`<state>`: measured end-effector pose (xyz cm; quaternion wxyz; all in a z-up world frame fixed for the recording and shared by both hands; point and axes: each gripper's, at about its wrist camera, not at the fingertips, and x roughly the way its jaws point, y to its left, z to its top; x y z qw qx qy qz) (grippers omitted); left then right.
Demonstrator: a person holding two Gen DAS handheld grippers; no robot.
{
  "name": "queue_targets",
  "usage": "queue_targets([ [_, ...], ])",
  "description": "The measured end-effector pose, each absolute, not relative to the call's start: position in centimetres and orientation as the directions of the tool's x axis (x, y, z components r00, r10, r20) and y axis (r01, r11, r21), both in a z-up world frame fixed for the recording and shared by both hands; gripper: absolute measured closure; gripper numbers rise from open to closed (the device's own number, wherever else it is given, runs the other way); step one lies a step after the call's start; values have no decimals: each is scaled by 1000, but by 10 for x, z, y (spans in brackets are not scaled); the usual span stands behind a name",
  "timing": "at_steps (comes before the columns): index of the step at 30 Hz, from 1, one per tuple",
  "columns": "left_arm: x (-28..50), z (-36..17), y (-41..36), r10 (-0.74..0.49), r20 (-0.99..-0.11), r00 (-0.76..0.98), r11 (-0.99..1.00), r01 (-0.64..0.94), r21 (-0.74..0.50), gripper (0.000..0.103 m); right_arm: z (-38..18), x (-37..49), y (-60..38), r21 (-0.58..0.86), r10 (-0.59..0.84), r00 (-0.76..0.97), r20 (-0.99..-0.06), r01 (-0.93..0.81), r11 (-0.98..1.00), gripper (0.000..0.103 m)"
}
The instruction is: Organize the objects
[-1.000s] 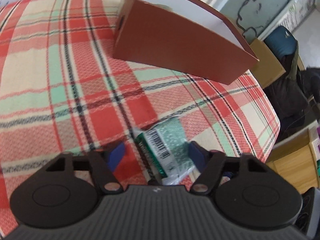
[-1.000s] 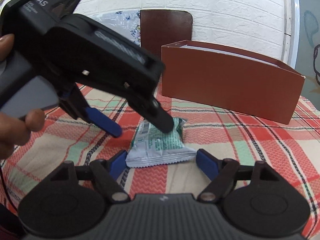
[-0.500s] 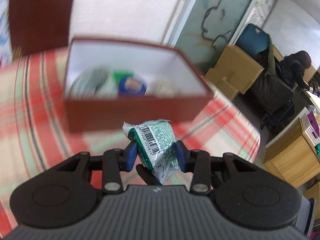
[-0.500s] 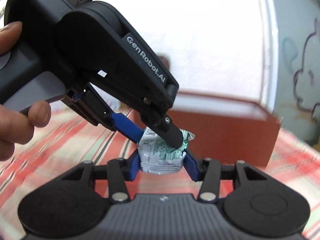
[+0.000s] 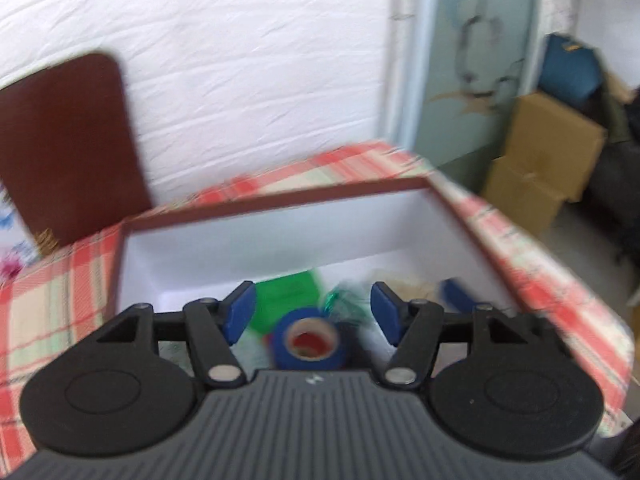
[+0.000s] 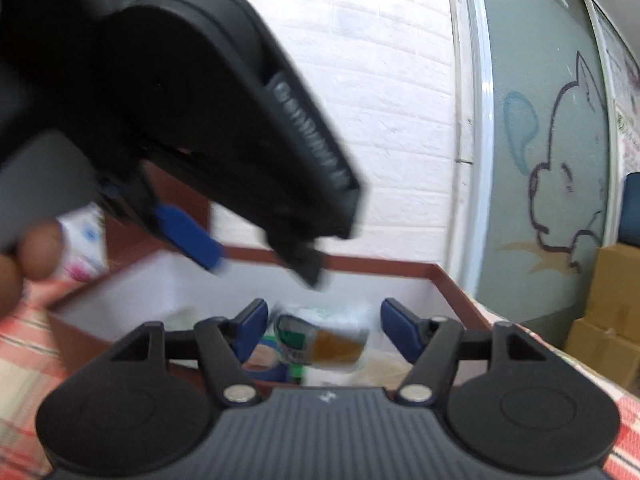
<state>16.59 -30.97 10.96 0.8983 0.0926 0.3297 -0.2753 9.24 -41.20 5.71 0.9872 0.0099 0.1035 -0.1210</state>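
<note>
A brown box (image 5: 280, 204) with a white inside stands on the plaid table; it also shows in the right wrist view (image 6: 400, 268). My left gripper (image 5: 312, 312) is open and empty over the box. Below it lie a blue tape roll (image 5: 308, 340), a green packet (image 5: 288, 292) and the crumpled green snack packet (image 5: 344, 304). My right gripper (image 6: 322, 326) is open over the box; a blurred packet (image 6: 324, 340) shows between its fingers, inside the box. The left gripper's body (image 6: 200, 120) fills the upper left of the right wrist view.
A dark brown chair back (image 5: 68, 144) stands behind the table on the left. Cardboard boxes (image 5: 548, 156) are stacked on the floor to the right by the painted wall. The plaid tablecloth (image 5: 52, 312) surrounds the box.
Both grippers were shut on the green snack packet half a second ago, carrying it toward the box. Both have opened over the box, and the packet now lies inside it.
</note>
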Motion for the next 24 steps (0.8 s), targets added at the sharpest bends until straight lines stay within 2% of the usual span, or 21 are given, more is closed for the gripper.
queue_targets([
  [2, 167, 107, -301, -446, -637, 629, 832, 553, -37, 31, 55, 90, -416, 8, -235, 951, -202, 241, 970, 32],
  [4, 163, 110, -300, -425, -622, 658, 840, 542, -1, 24, 53, 85, -417, 12, -226, 957, -181, 232, 973, 30],
  [9, 142, 117, -295, -389, -591, 706, 841, 535, 86, 24, 57, 74, -411, -38, -228, 960, -164, 225, 974, 25],
  [13, 126, 124, -284, -375, -583, 721, 848, 520, 98, 21, 61, 67, -395, -56, -237, 961, -143, 231, 971, 23],
  [24, 71, 124, -236, -305, -578, 757, 881, 455, 131, 14, 69, -14, -347, 14, -219, 953, -209, 227, 974, 17],
])
